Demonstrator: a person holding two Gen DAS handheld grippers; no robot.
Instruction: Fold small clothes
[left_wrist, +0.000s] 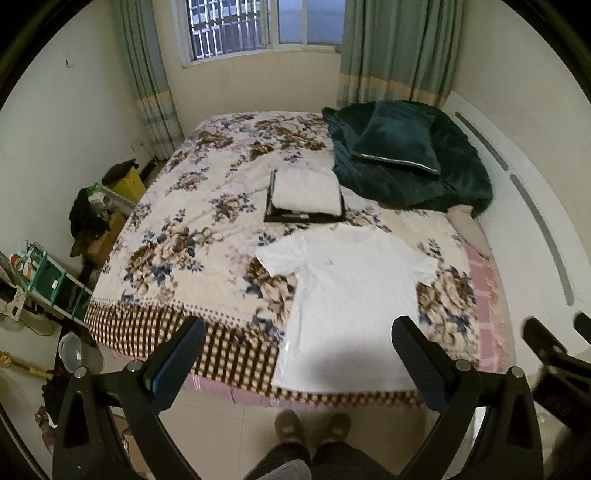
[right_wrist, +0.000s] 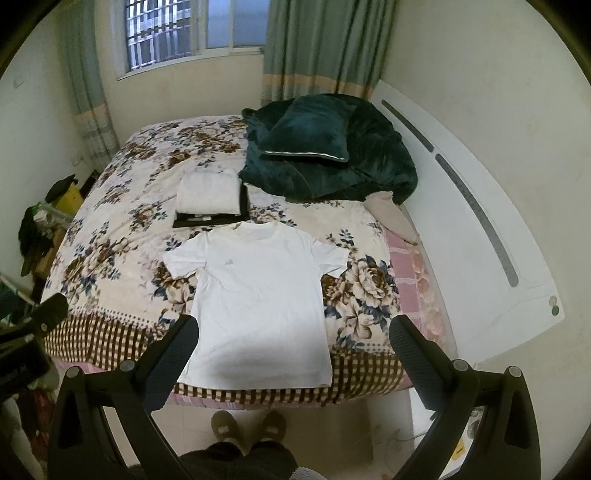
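Bed (left_wrist: 177, 206) with a floral cover and a brown-checked border fills the middle of both views. White headboard (right_wrist: 461, 229) runs along the right side. A barred window (left_wrist: 229, 29) sits at top centre, flanked by green curtains (left_wrist: 399, 51). Dark green quilt (right_wrist: 369, 177) with a matching pillow (right_wrist: 310, 129) on top lies heaped at upper right of the bed. Cluttered shelving and a yellow bin (left_wrist: 129, 184) stand at the left edge of the left wrist view. The person's shoes (right_wrist: 251, 428) show on the tiled floor at bottom centre.

White T-shirt (right_wrist: 262, 302) lies spread flat, front up, at the lower centre of the bed, collar toward the window, hem at the near edge. Just beyond the collar, a folded white garment (right_wrist: 207, 194) rests on a black board (right_wrist: 210, 219).

Left claw (left_wrist: 299, 362) is released, jaws wide apart, held above the near bed edge; the shirt's lower part appears between its fingers, with no contact. Right claw (right_wrist: 295, 354) is likewise released and empty, the hem framed between its fingers, apart from the cloth.
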